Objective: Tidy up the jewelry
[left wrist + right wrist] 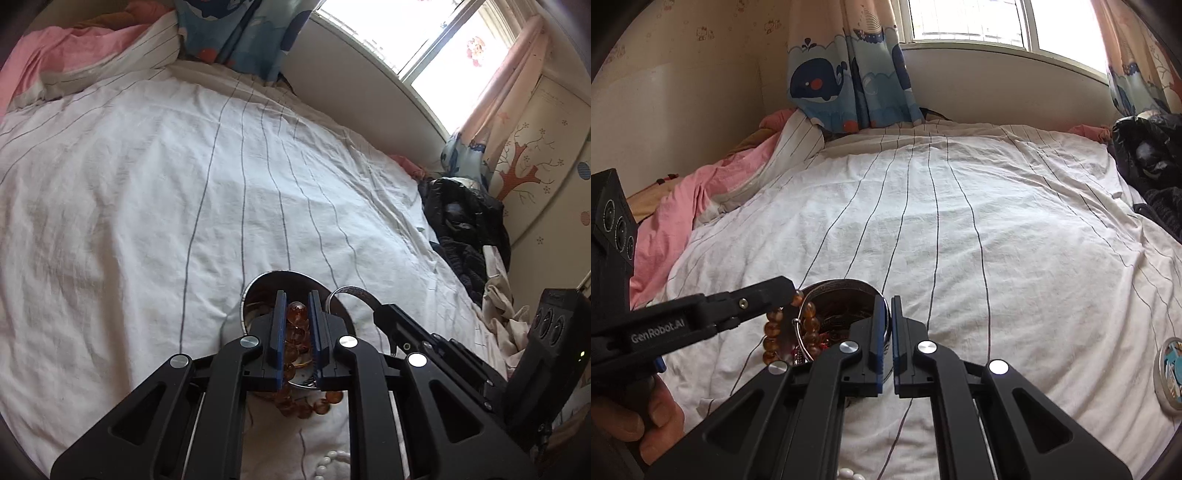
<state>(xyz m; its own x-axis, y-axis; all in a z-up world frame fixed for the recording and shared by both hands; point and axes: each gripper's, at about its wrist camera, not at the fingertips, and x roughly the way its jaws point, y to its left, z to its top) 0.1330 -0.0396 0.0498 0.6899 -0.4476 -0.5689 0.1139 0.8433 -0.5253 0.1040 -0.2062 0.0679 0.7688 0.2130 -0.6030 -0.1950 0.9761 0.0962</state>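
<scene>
Amber bead bracelet (295,332) is clamped between narrowly set left gripper (298,295) pads; round metal tin (846,295) rim is pinched by the closed right gripper (886,300).

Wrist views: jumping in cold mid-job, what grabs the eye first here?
The string of amber-brown glass beads, pinched in the left gripper and dangling over the round shiny metal bowl on the white striped bedsheet. Beside it, the right gripper is shut on the bowl's near rim. Farther back, the blue whale-print curtain hangs under the bright window.
</scene>
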